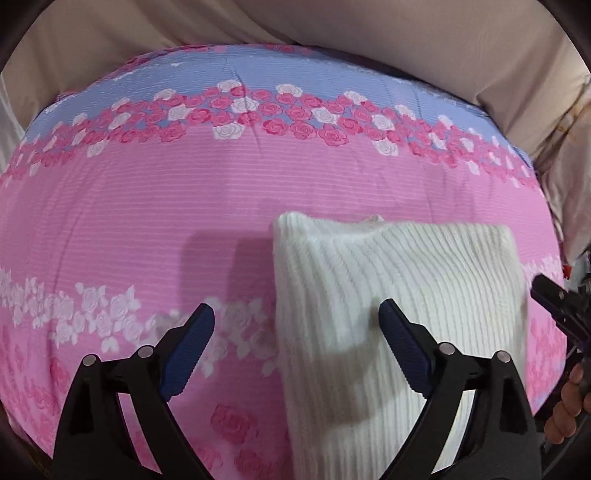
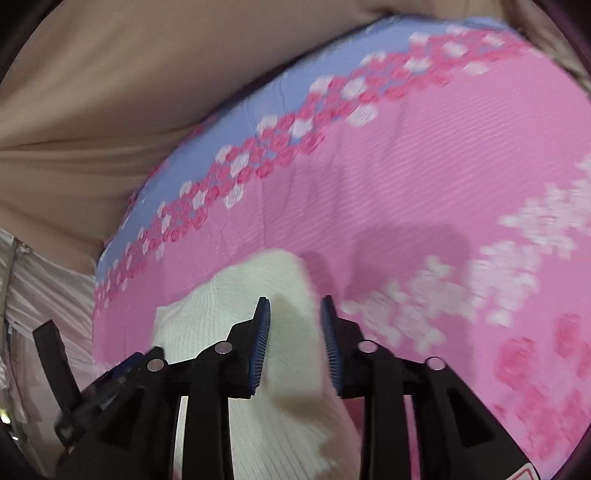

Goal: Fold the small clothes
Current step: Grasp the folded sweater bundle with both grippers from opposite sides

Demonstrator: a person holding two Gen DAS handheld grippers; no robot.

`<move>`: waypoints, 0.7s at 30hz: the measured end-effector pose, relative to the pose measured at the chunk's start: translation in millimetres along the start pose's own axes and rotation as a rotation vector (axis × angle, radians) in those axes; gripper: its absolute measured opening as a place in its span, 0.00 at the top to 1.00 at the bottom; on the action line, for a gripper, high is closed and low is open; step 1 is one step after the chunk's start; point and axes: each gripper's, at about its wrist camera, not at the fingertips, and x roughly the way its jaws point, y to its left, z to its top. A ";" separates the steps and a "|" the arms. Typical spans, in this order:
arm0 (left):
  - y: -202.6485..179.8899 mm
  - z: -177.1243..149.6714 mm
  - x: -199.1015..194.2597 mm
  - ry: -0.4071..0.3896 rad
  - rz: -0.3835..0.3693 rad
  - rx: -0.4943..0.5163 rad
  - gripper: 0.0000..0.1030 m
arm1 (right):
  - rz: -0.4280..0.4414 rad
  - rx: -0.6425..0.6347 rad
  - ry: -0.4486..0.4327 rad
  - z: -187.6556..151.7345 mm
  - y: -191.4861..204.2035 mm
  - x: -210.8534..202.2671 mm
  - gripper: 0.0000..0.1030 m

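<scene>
A white ribbed knit garment [image 1: 399, 295] lies folded into a rough rectangle on the pink floral bed cover [image 1: 184, 203]. My left gripper [image 1: 295, 317] is open wide and empty, hovering over the garment's left edge. The right gripper shows at the right edge of the left wrist view [image 1: 554, 306]. In the right wrist view the right gripper [image 2: 295, 310] is partly open with nothing between its pads, above the garment [image 2: 229, 310] and its right edge. The right wrist view is blurred.
The bed cover [image 2: 424, 184] has a blue band with pink and white roses [image 1: 258, 110] at the far side. Beige fabric [image 1: 332, 26] rises behind it. A pale curtain [image 2: 44, 288] hangs at the left of the right wrist view.
</scene>
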 end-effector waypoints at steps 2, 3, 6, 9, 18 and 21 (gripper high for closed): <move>9.0 -26.0 -18.2 0.013 -0.051 0.014 0.14 | 0.005 0.007 -0.021 -25.2 -13.6 -29.1 0.61; 9.7 -37.5 -22.8 0.029 -0.071 0.021 0.13 | 0.023 0.028 -0.016 -45.1 -22.8 -43.2 0.59; 18.8 -88.6 -28.1 0.115 -0.153 0.009 0.11 | 0.061 0.087 0.037 -103.5 -39.4 -64.8 0.54; 17.8 -130.5 -13.7 0.233 -0.220 -0.014 0.14 | 0.106 0.120 0.109 -156.2 -36.8 -63.0 0.54; 16.8 -114.7 -37.4 0.235 -0.293 0.000 0.87 | 0.197 0.022 0.030 -159.5 27.0 -81.2 0.92; 28.1 -124.4 -33.6 0.238 -0.189 0.023 0.92 | 0.203 0.008 0.015 -169.4 33.6 -100.4 0.92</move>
